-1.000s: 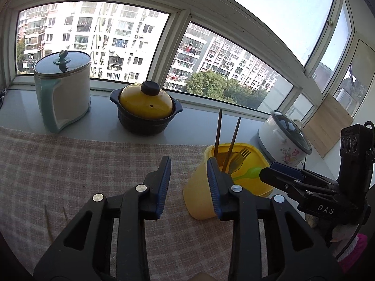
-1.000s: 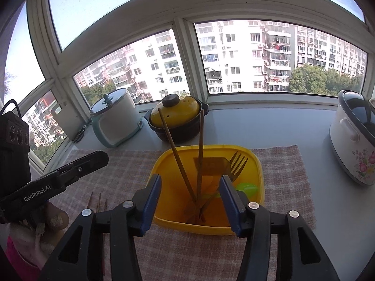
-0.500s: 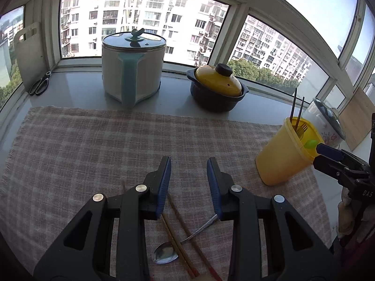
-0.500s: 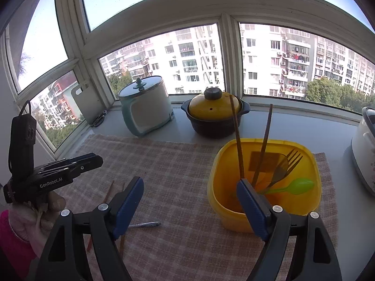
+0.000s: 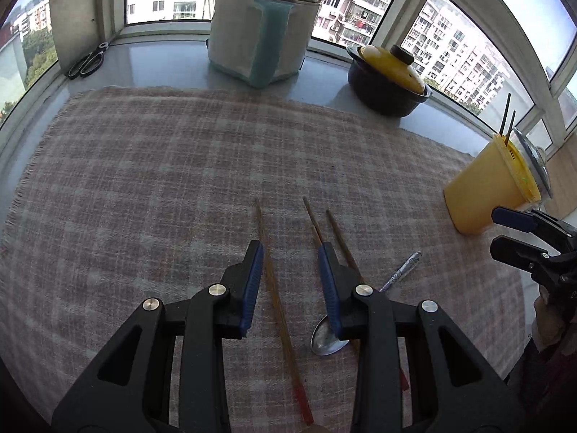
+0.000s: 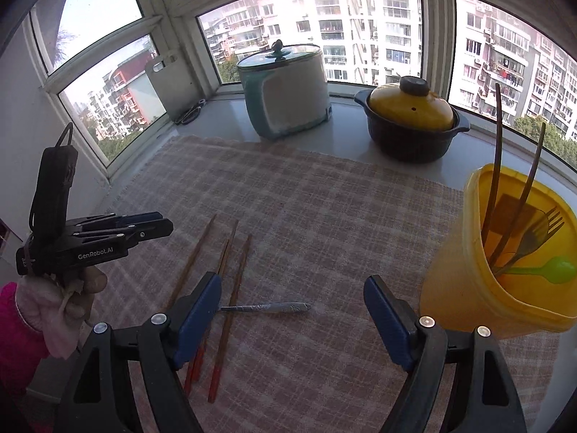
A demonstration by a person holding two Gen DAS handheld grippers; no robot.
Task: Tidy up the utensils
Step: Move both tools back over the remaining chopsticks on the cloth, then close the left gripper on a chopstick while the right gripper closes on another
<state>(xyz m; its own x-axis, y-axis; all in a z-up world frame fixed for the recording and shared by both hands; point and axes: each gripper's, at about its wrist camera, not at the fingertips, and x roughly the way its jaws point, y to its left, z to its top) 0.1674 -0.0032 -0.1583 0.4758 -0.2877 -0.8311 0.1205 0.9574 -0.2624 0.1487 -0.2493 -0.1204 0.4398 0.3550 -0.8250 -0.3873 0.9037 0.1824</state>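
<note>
Three red-tipped wooden chopsticks [image 5: 268,263] and a metal spoon [image 5: 330,339] lie on the checked cloth [image 5: 162,166]. My left gripper [image 5: 290,270] hovers over them, pointing down. It is open a little, with one chopstick lying on the cloth below the gap and nothing gripped. My right gripper [image 6: 294,306] is open wide above the spoon [image 6: 267,306] handle, the chopsticks [image 6: 234,281] by its left finger. The yellow holder [image 6: 479,281] at its right contains two chopsticks, a fork and a green spoon. Each gripper shows in the other's view: left gripper [image 6: 164,222], right gripper [image 5: 497,229].
On the sill behind the cloth stand a teal-and-white lidded pot [image 5: 267,36] and a dark casserole with a yellow lid [image 5: 389,83]. Scissors [image 5: 86,65] and a cutting board [image 5: 72,18] sit in the far left corner. A hand with a pink sleeve [image 6: 68,299] holds the left gripper.
Both grippers swung left and down, away from the yellow holder, to above the chopsticks and spoon on the cloth. The right jaws widened; the left jaws kept the same gap.
</note>
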